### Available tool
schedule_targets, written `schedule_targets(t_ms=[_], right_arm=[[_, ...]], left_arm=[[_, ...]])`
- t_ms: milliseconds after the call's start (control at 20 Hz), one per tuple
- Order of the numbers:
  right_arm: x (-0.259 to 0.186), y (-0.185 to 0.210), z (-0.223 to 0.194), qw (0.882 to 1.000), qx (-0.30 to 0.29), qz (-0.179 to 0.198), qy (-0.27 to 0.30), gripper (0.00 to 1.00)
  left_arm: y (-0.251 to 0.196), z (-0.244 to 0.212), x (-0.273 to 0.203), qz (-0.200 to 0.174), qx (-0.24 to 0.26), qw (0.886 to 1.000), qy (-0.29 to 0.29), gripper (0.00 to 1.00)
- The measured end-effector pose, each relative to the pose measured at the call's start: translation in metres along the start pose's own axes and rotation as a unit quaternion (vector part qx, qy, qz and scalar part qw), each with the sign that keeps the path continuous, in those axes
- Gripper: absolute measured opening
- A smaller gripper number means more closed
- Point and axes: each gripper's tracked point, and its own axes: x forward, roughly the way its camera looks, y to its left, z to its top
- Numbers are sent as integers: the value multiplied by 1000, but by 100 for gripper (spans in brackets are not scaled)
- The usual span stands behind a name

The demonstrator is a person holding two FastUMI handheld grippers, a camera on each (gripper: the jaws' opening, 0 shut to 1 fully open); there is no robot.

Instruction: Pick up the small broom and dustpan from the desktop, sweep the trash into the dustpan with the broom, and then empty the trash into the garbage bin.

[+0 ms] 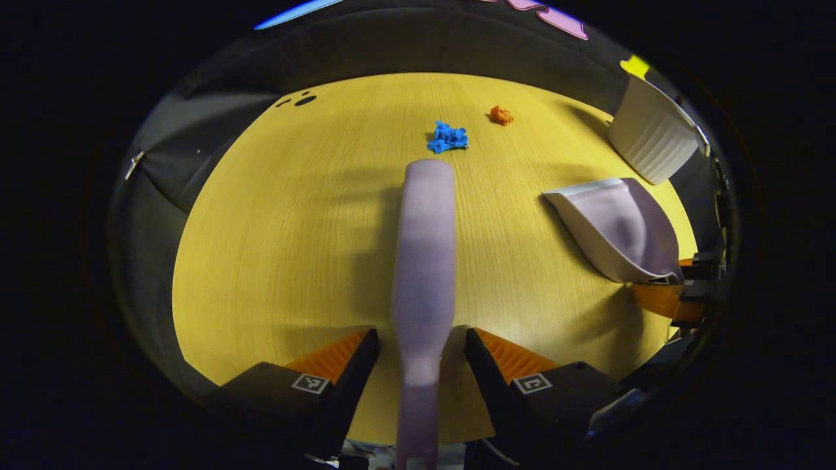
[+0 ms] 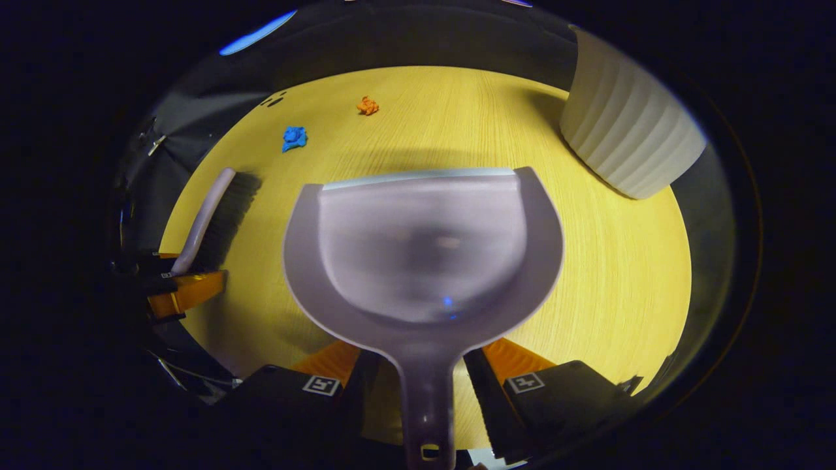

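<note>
Yellow desktop [image 1: 274, 248], 2 trash wads [image 1: 448, 137], 1 bin [image 1: 653, 134], left claw [image 1: 422, 356] clamps broom [image 1: 424, 248], right claw [image 2: 424, 375] clamps dustpan [image 2: 424, 254].

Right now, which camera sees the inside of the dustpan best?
The right gripper view: the dustpan sits right ahead, its empty scoop facing the camera. The left gripper view shows the same dustpan off to the side, smaller and tilted, held by the other gripper.

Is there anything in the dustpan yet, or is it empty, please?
Empty. In the right gripper view the dustpan has a bare scoop, while the blue scrap and orange scrap lie on the table beyond it.
</note>
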Motion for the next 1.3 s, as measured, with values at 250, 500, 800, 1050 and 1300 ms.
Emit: schedule_targets(t_ms=[250, 500, 800, 1050, 1300], right_arm=[[2, -12, -1, 1000, 19, -8, 12, 43], [5, -12, 1, 1000, 7, 5, 23, 38], [0, -13, 1, 999, 1, 41, 33, 35], [-5, -17, 8, 997, -52, 52, 24, 35], [-6, -24, 20, 994, -85, 68, 26, 34]], left_arm=[[-8, 6, 4, 0, 1, 1000, -11, 66], [-7, 10, 5, 3, -10, 999, -32, 31], [3, 17, 2, 14, -29, 999, -34, 24], [25, 52, -5, 25, -26, 998, -46, 24], [44, 106, 10, 34, 43, 997, -47, 26]])
